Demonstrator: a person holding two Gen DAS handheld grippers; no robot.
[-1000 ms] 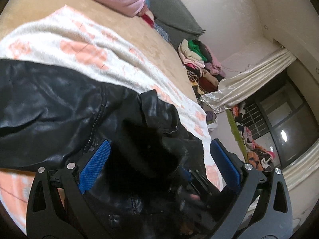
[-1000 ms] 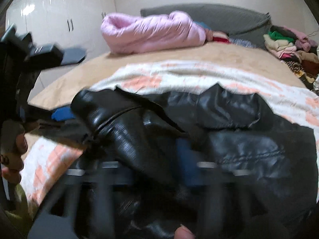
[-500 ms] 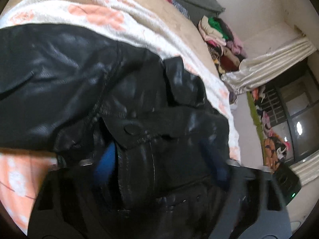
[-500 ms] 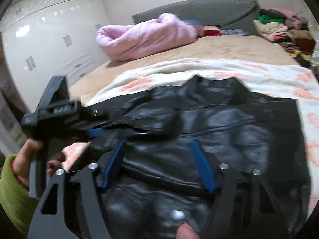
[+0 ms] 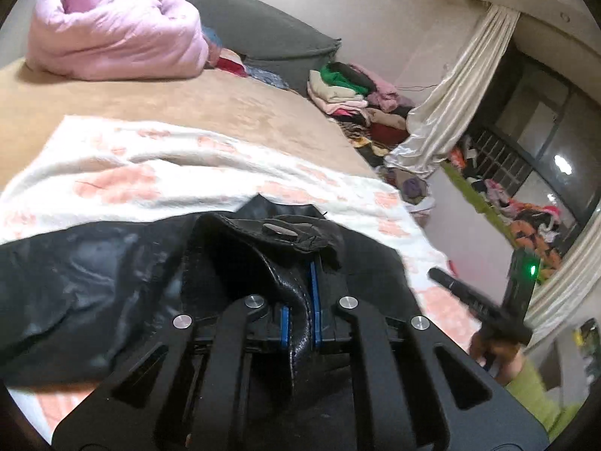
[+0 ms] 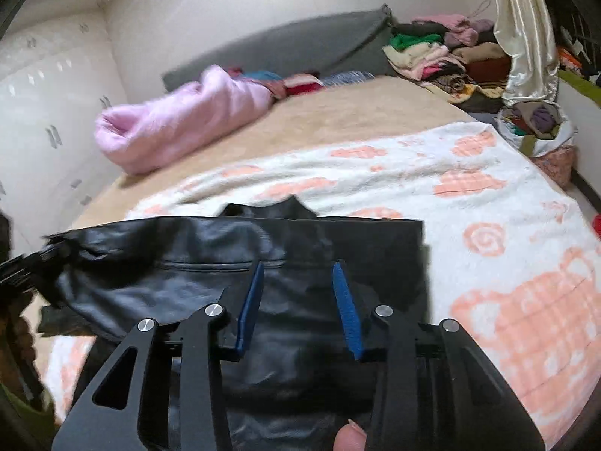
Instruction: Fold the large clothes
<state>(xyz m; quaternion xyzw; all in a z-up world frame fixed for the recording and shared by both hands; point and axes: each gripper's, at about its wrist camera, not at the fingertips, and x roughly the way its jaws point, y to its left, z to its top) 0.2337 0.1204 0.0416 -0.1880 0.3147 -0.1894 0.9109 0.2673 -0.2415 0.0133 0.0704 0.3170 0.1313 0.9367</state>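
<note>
Two grippers work one black leather jacket point(image 6: 233, 263) on the white, peach-patterned blanket point(image 6: 469, 203).
Left gripper point(image 5: 300, 300) pinches its snap tab; right gripper point(image 6: 296, 300) hovers parted, empty; jacket lies crosswise, collar toward the headboard.

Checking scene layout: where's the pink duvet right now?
The pink duvet lies bundled at the far left of the bed in the right wrist view, against the grey headboard, beyond the black leather jacket.

- One black leather jacket point(image 6: 233, 263)
- One white blanket with orange flowers point(image 6: 488, 203)
- One pink quilt point(image 5: 112, 37) — rolled up
- One pile of clothes point(image 5: 357, 90)
- Two grippers — left gripper point(image 5: 298, 312), right gripper point(image 6: 298, 300)
</note>
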